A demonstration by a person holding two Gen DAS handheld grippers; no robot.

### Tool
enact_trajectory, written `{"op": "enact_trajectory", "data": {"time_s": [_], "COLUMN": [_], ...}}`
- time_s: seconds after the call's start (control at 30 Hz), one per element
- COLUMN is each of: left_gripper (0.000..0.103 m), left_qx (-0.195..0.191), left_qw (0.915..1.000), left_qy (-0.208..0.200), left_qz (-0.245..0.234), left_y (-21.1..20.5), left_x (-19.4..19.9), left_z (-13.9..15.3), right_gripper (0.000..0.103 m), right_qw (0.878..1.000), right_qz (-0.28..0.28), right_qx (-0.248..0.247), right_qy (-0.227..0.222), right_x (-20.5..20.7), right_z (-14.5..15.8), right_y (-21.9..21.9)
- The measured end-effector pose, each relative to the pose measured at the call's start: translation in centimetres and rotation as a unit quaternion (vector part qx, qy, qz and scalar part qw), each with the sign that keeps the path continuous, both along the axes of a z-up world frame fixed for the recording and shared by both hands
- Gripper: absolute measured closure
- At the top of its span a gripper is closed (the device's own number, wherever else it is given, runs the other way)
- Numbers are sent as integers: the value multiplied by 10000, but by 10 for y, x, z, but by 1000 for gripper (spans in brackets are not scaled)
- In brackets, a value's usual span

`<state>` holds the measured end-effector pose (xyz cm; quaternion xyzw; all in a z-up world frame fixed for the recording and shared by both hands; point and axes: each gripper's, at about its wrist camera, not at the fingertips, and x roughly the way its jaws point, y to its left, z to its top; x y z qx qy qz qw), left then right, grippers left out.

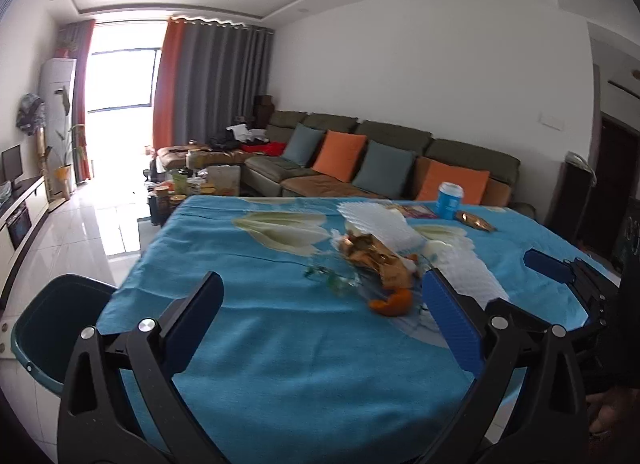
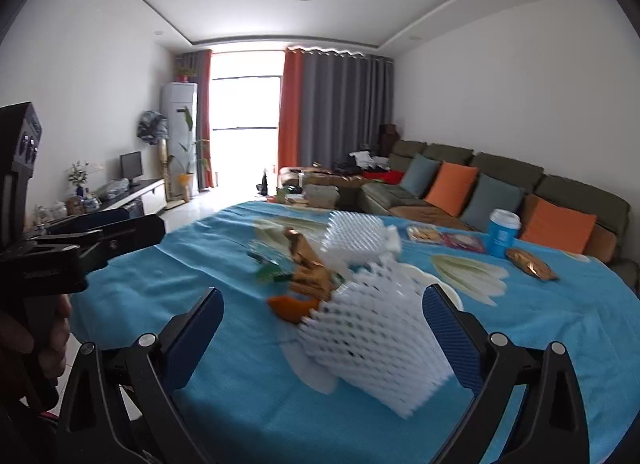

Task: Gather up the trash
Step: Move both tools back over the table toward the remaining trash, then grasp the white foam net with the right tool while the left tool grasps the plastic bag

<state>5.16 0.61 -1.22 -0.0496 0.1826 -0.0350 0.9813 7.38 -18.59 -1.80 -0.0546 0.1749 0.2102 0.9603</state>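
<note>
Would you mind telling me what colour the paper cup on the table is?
The cup is blue with a white lid, clearest in the right wrist view.

On the counter (image 1: 280, 344) the trash lies in a cluster near the middle: a peel (image 1: 391, 303) at the near edge, a wrapper (image 1: 380, 260) just behind it, and foam netting (image 2: 380, 332) to the right of both, with a second foam net (image 2: 356, 238) behind them. Farther back on the right stands a cup (image 2: 503, 233), with a packet (image 2: 531, 263) just right of it and flat packets (image 2: 444, 238) to its left. A bin (image 1: 52, 328) sits on the floor off the counter's left near corner, and a sofa (image 1: 400, 156) runs behind the counter on the right.
</note>
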Motion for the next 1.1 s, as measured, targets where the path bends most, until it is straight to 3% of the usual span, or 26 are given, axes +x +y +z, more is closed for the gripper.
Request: {"op": "enact_trajectory", "data": {"time_s": [0.27,0.57,0.77,1.1], "left_gripper": [5,5,5,5], "left_qx": [90,96,101,69], "left_qw": [9989,9968,9959,9939], "left_qy": [205,521,682,790], "left_qz": [-417,-594,-587,-769], "left_y": [-17,-26,-27,-37], "left_x": [11,36,50,69], "left_z": [-10,-24,-32,-37], "right_gripper": [7,7,32,73], "right_qw": [9978,9952,9921,9915], "right_qz": [-534,-371,-229,137], "right_qx": [-263,-633,-763,-462], "right_qy": [303,652,967,1212], "right_x": [11,37,49,45], "right_z": [-15,-29,-39,-41], "right_y": [-20,-15,-14,-19]}}
